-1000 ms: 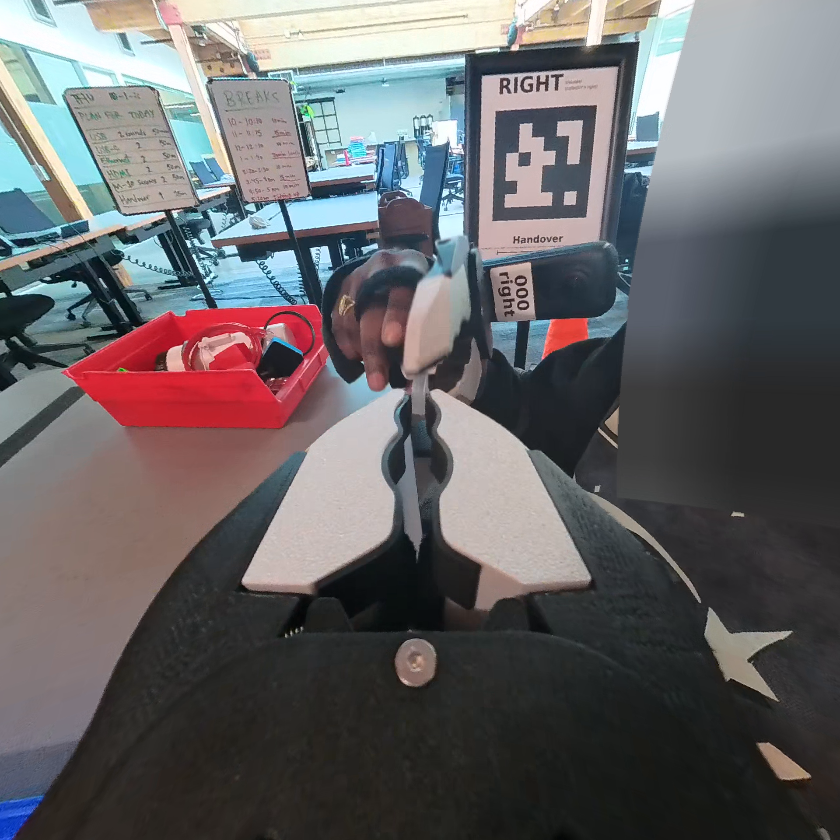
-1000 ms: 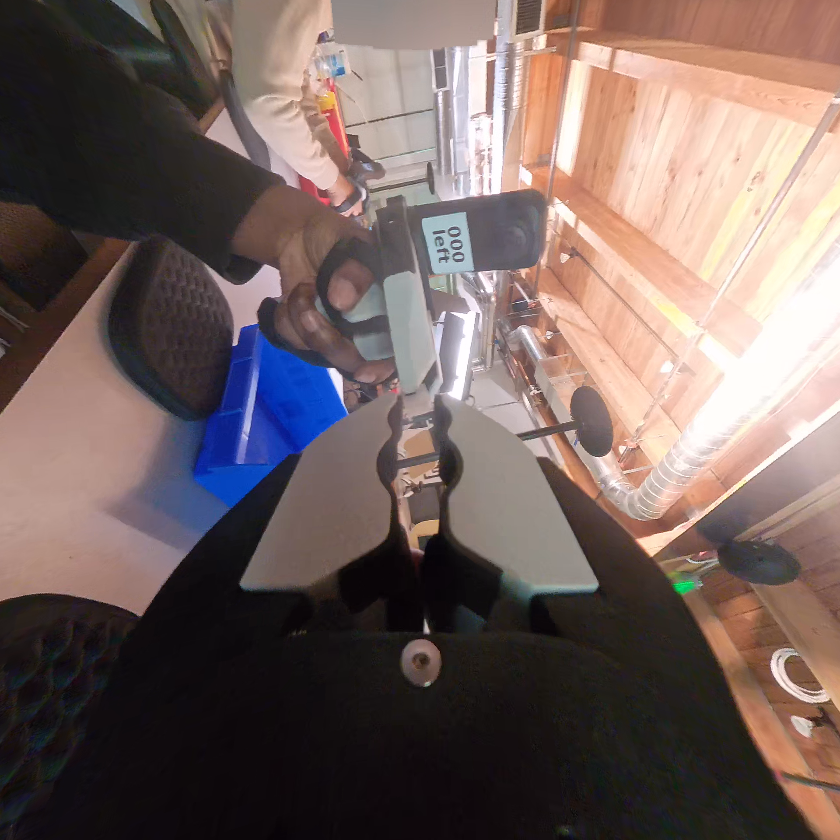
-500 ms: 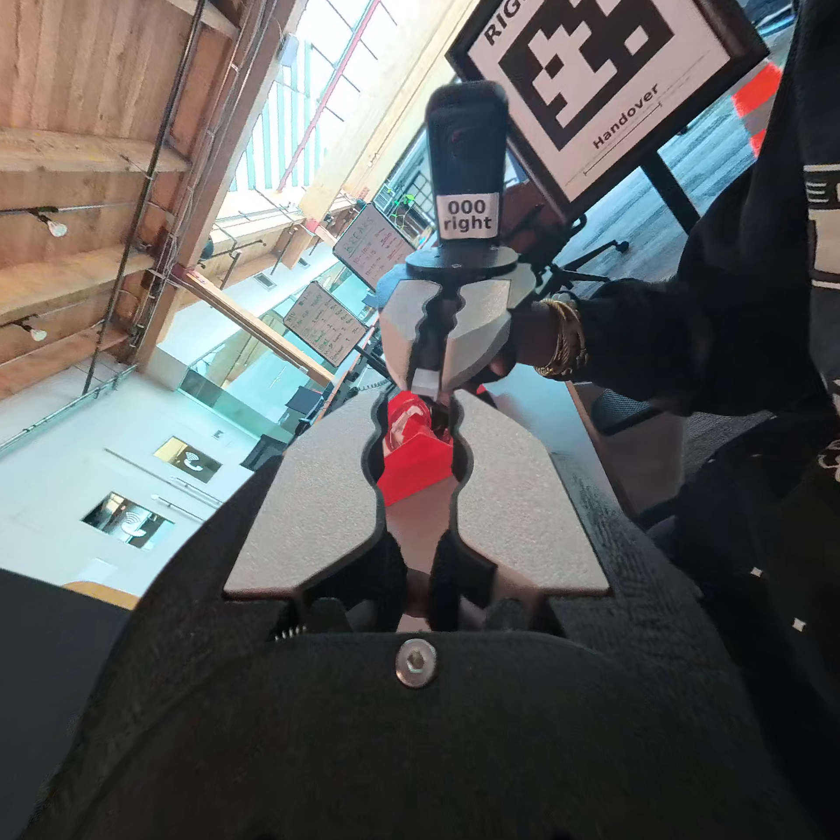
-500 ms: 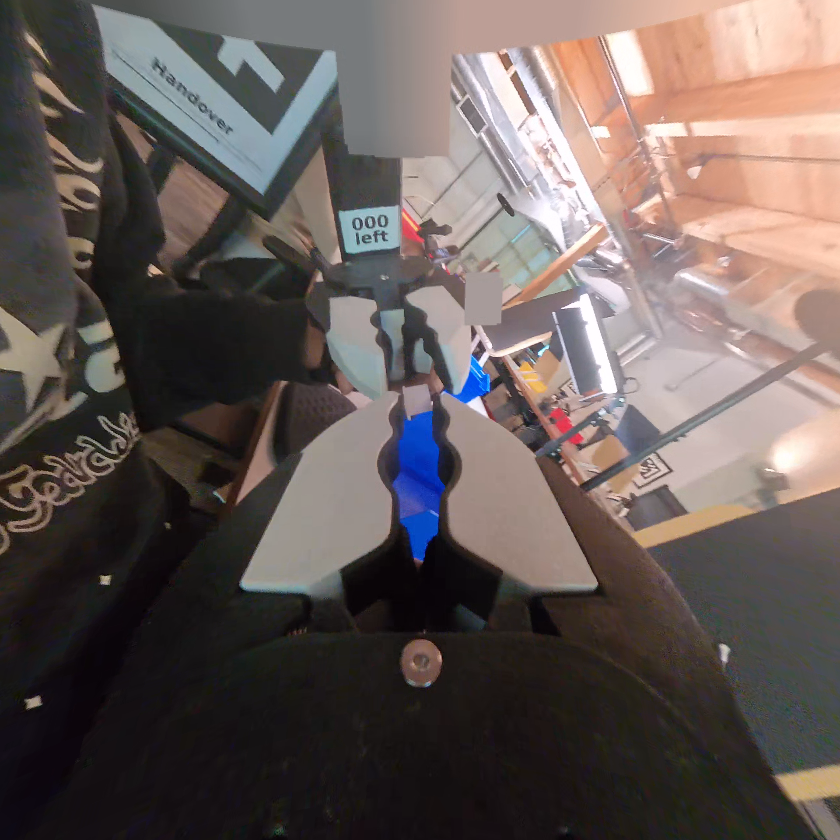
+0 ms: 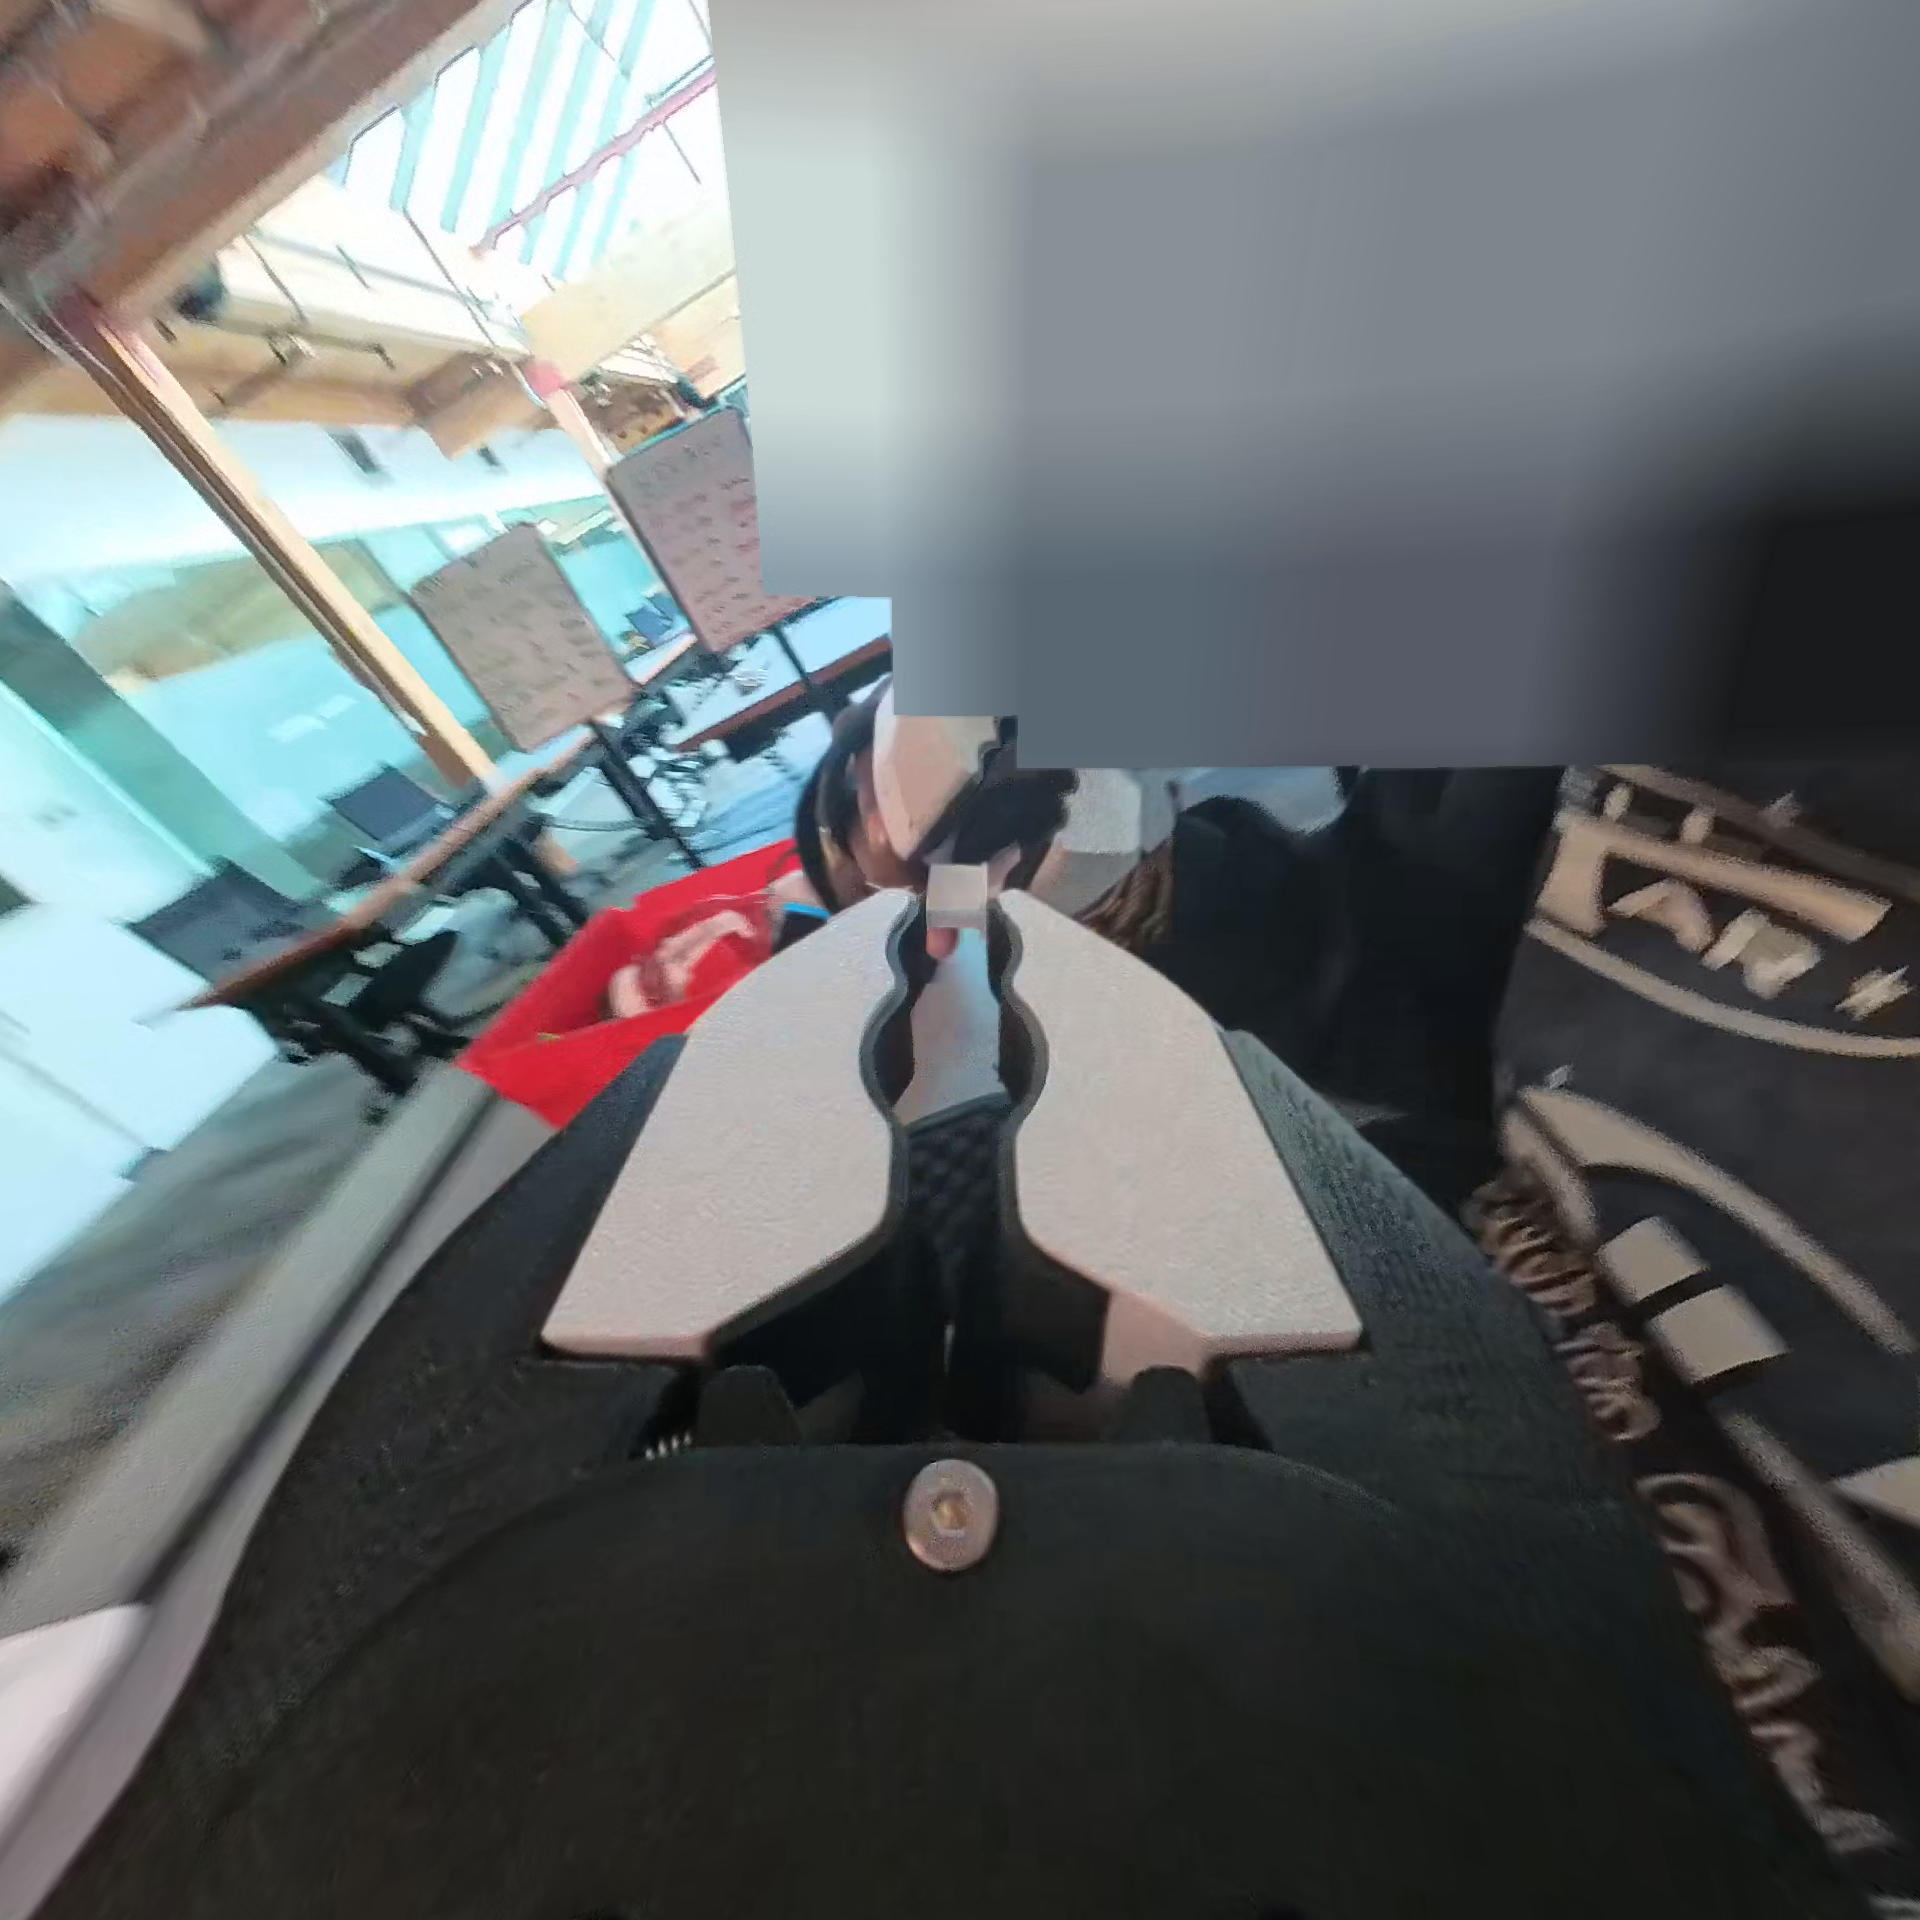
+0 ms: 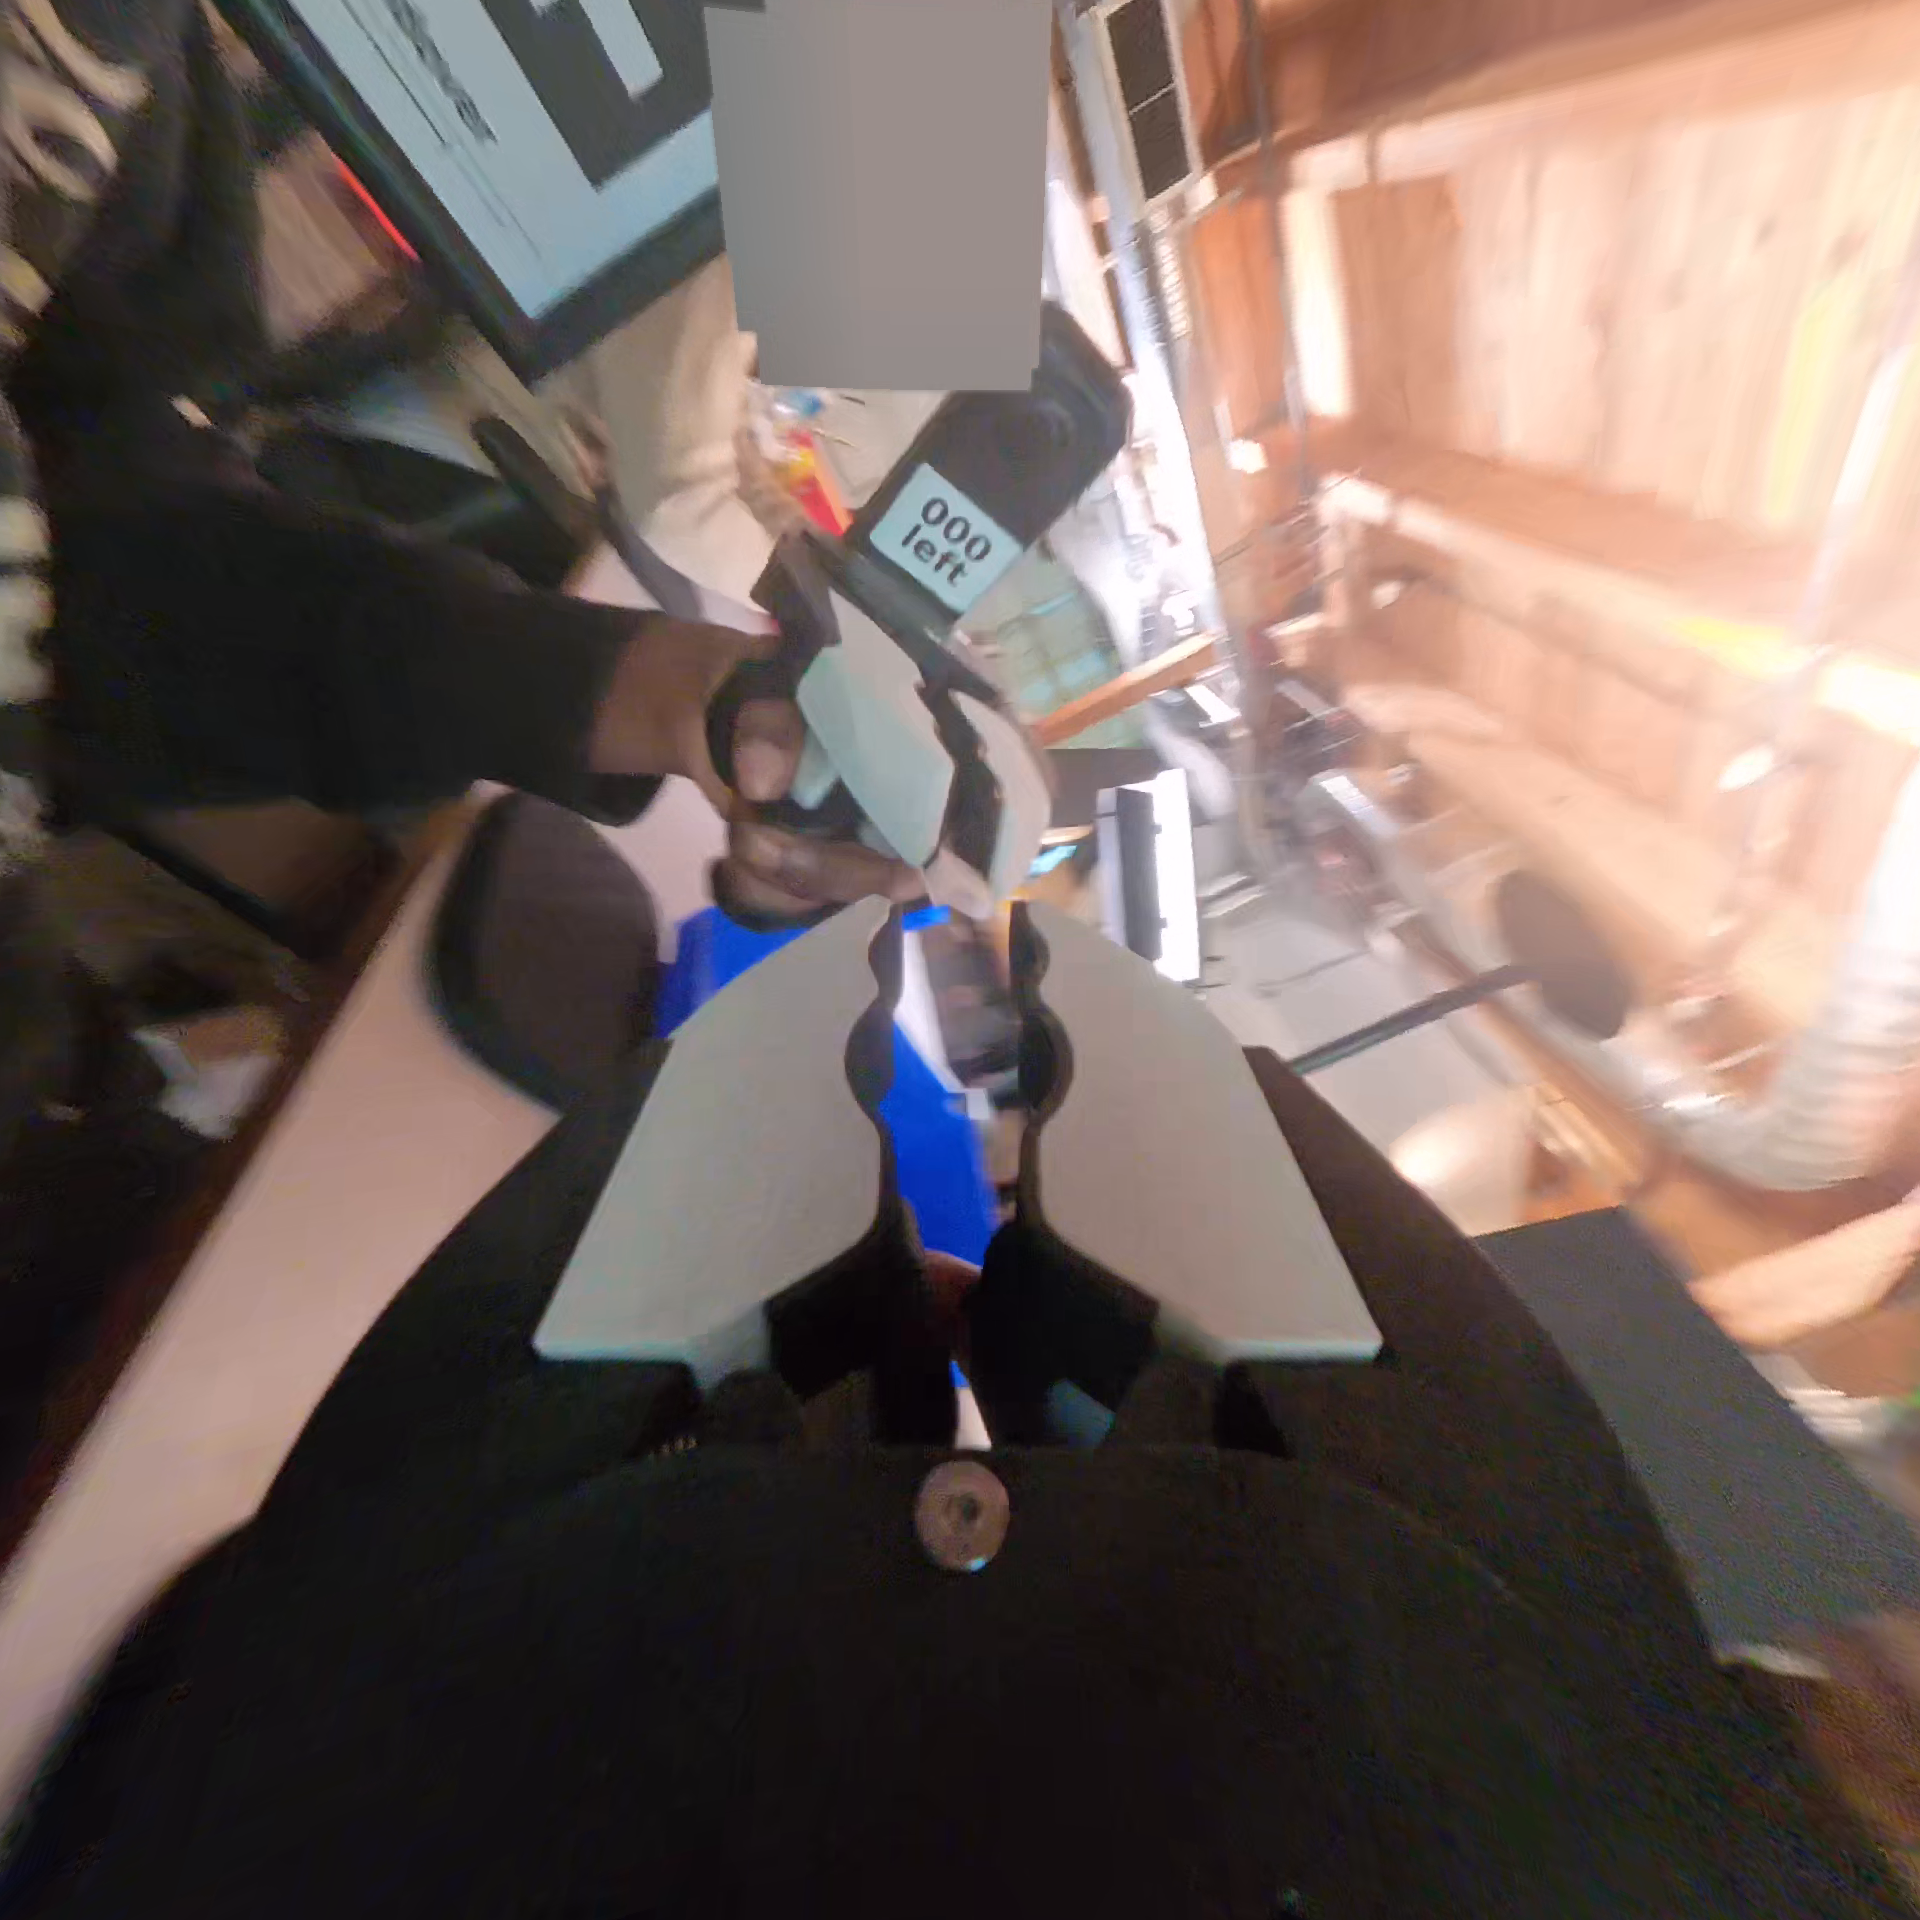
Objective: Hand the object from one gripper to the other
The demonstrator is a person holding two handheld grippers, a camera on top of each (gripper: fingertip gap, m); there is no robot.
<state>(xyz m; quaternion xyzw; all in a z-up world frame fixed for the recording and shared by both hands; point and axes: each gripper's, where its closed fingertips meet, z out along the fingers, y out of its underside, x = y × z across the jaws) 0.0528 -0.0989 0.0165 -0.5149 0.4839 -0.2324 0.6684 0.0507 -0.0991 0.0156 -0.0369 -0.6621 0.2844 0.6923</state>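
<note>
handover is mid-transfer: small pale grey block sits at the tips of the left tongs, with the right tongs nose-to-nose just beyond. both look slightly parted; can't tell which one grips. next: confirm the receiver's clamp before the giver releases.

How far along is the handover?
Done: the left gripper and right gripper are tip to tip. In hand: the small pale block sits at the left jaws' tips; which gripper grips it is unclear. Left: one release, then pulling apart.
</note>
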